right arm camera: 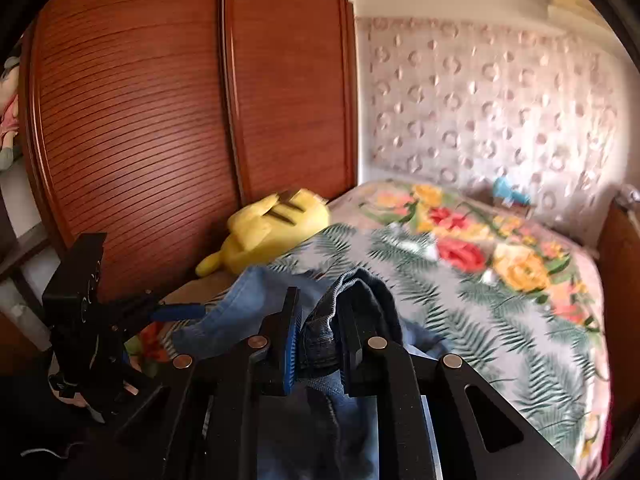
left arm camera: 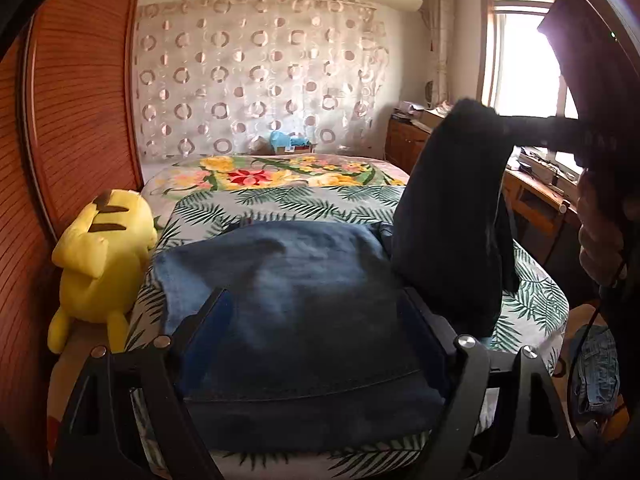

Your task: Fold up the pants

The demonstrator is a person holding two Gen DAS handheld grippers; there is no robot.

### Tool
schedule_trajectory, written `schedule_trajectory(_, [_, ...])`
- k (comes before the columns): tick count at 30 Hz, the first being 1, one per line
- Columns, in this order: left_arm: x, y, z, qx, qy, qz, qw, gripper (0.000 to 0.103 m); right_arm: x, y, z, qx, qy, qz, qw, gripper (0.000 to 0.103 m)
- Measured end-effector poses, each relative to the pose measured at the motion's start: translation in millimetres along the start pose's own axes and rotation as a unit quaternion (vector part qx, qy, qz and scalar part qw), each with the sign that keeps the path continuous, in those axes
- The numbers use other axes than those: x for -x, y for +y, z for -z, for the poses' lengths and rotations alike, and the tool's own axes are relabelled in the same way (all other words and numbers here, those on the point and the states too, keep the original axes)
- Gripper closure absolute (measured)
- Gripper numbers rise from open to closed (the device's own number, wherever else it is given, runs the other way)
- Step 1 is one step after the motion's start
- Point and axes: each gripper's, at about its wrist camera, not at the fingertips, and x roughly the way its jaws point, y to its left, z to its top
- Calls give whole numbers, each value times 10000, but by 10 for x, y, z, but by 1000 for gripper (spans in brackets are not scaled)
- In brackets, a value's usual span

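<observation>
Right wrist, R fingers [right arm camera: 318,344] pinching jeans [right arm camera: 248,300] bunched

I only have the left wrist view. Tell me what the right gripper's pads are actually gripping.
Observer: The right gripper is pinched on a bunched fold of the jeans, with a stitched edge between its pads.
Operator: Now give me the left gripper from that side.
Observer: The left gripper shows side-on, jaws apart, nothing pinched, at the jeans' edge nearest the plush.
</observation>
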Motion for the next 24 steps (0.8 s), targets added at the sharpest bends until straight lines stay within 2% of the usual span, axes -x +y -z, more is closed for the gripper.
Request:
schedule_trajectory(4, [-51, 108, 41, 112, 48, -92, 9999, 19, -235, -51, -142, 50, 241, -59, 9997, 66])
schedule_trajectory(6, [-64, 132, 53, 164, 56, -88, 9998, 19, -257, -208, -303, -7, 273, -67, 9996, 61])
schedule_trajectory(9, [-78, 155, 68, 180, 65, -94, 9998, 19, -237, -197, -303, -56, 337, -99, 9994, 56])
schedule_trajectory(14, [-115, 166, 107, 169, 136, -113, 9997, 19, -205, -179, -153, -203, 384, 110, 9990, 55])
schedule_trajectory(17, [-137, 193, 143, 182, 177, -130, 9996, 19, -154, -196, 0, -349, 425, 396, 9977, 55])
schedule_trajectory(24, [-197, 225, 274, 90, 364, -141, 9992, 19, -252, -234, 311, -789, 673, 528, 9932, 55])
